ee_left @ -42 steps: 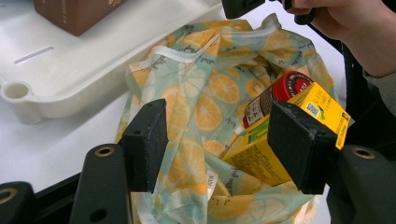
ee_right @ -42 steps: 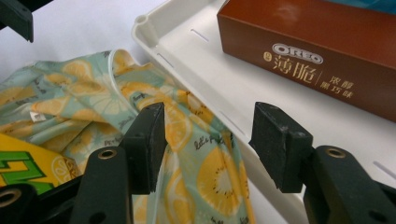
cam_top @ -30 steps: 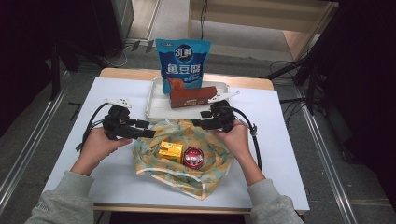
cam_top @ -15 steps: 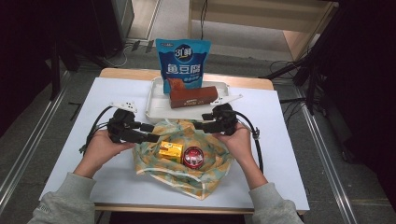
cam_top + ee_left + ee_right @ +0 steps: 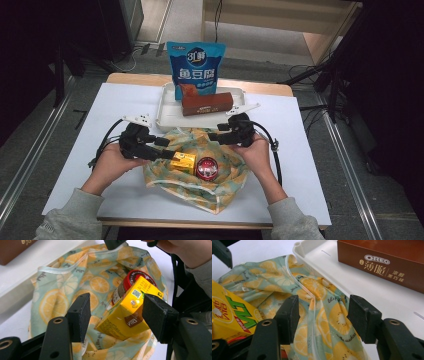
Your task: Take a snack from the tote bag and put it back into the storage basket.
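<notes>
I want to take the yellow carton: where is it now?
In the high view the carton lies on the lemon-print bag near the table's front, beside the red-lidded jar, between the open left gripper's jaws.

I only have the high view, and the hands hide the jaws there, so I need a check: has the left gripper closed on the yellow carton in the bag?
Observer: No. In the left gripper view the left gripper has its jaws open with the yellow carton between them, and one pad stands plainly clear of it.
Operator: And the right gripper, is it holding the bag?
Observer: Not gripping. In the right gripper view the right gripper is open, its jaws on either side of a bunched fold of the citrus-print bag, close beside the white tray.
</notes>
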Demonstrator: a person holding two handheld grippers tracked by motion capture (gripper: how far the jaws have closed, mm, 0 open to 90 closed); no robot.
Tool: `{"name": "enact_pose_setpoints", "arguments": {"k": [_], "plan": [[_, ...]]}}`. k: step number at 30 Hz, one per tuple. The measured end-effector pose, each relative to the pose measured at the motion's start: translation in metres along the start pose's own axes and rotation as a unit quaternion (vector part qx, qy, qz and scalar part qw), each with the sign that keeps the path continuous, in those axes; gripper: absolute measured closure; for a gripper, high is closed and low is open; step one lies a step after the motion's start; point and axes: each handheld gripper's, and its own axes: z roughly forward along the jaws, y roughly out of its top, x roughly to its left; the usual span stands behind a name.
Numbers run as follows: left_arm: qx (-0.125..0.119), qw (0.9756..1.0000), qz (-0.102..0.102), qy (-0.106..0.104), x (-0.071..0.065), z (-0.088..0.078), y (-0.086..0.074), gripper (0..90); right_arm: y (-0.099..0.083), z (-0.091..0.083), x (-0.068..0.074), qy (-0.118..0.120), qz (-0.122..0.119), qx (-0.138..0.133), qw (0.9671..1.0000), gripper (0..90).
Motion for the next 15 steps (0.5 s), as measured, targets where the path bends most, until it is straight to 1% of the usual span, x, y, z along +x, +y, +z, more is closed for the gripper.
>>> {"name": "enact_pose_setpoints", "arguments": {"k": [2,3,7,9,14,15], "plan": [[0.000,1.0000,0.000,-0.001,-0.002,0.001,0.000,39.9,0.000,0.000,-0.001,0.000,0.002,0.001,1.0000,43.7],[0.002,1.0000,0.005,-0.003,-0.003,0.002,0.000,39.8,0.000,0.000,-0.001,0.001,0.003,0.002,1.0000,43.7],[0.003,0.9999,0.009,-0.008,-0.006,0.003,0.000,39.5,-0.001,0.000,-0.002,0.001,0.004,0.003,1.0000,43.7],[0.005,0.9998,0.015,-0.009,-0.010,0.006,0.000,38.6,-0.001,0.000,-0.003,0.010,0.010,0.002,0.9999,43.6],[0.010,0.9996,0.025,-0.011,-0.014,0.011,-0.001,38.1,-0.001,0.000,-0.003,0.009,0.013,0.002,0.9999,43.6],[0.009,0.9996,0.023,-0.015,-0.013,0.012,-0.001,37.6,-0.001,0.000,-0.003,0.009,0.013,0.002,0.9999,43.6]]}}
